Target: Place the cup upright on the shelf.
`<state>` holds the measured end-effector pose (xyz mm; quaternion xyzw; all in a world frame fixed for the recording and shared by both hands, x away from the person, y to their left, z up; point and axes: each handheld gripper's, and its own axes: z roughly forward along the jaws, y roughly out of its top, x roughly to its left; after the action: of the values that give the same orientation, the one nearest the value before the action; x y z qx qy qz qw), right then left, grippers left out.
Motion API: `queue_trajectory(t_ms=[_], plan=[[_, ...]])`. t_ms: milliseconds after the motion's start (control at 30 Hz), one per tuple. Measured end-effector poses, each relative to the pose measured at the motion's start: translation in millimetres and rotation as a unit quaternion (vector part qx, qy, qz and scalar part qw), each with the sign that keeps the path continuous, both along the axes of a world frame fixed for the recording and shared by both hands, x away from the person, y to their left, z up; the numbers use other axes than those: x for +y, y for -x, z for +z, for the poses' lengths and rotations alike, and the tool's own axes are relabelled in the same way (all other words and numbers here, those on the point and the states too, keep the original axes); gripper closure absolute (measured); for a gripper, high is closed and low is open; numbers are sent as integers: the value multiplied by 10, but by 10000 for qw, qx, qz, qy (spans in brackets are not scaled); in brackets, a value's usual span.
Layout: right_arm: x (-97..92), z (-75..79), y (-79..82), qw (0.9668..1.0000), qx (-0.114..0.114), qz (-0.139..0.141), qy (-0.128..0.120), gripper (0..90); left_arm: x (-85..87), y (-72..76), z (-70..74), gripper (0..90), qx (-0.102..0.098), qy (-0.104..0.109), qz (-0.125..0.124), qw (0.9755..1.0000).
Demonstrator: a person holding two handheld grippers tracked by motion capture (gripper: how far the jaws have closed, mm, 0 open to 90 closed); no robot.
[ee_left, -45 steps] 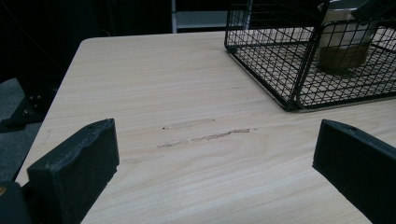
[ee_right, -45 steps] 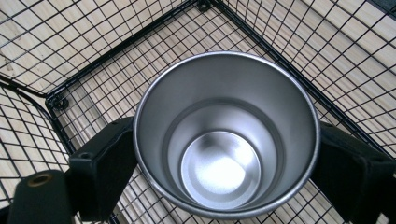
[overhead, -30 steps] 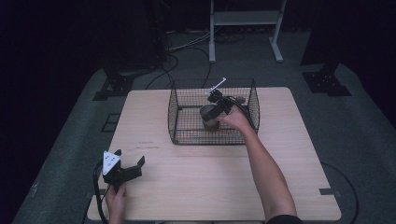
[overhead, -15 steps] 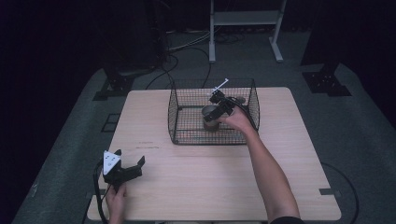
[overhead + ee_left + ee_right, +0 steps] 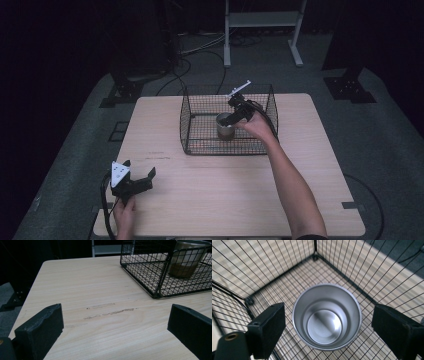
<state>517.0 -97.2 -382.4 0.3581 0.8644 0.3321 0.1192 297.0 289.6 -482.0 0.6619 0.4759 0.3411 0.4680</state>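
A metal cup (image 5: 224, 126) is standing upright on the floor of a black wire basket (image 5: 199, 131), which is sitting on the far half of the wooden bench (image 5: 225, 190). In the right gripper view the cup (image 5: 326, 316) is showing its empty, shiny inside, and the right claw (image 5: 328, 326) is hanging over it with its jaws spread, one on each side of the rim and neither one touching it. In the high view the right claw (image 5: 235, 114) is reaching down into the basket from above, just beside the cup. The left claw (image 5: 139, 179) is resting at the near left corner of the bench, well apart from the basket, with its jaws spread wide and nothing between them; the left gripper view is looking across bare wood toward the basket (image 5: 160, 277) and the cup (image 5: 187, 260) inside it.
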Motion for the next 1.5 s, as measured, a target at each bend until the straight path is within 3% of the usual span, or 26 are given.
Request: queue_trajectory(t_ms=[167,267,600,1000,1500], plan=[[-66,115,67,9997,-65,-33,-242,117,2,-1,0,0,-1,47,11,10000],[-163,195,176,9983,-124,89,-556,126,4,-2,0,0,-7,31,7,10000],[-432,280,576,9957,-279,300,-836,130,-3,-2,-1,0,-3,-6,9,10000],[-652,375,834,9940,-459,399,-912,133,-4,-3,-1,0,9,-39,1,10000],[-868,295,1145,9923,-454,499,-1038,141,-11,-3,-2,0,9,-60,-4,10000]])
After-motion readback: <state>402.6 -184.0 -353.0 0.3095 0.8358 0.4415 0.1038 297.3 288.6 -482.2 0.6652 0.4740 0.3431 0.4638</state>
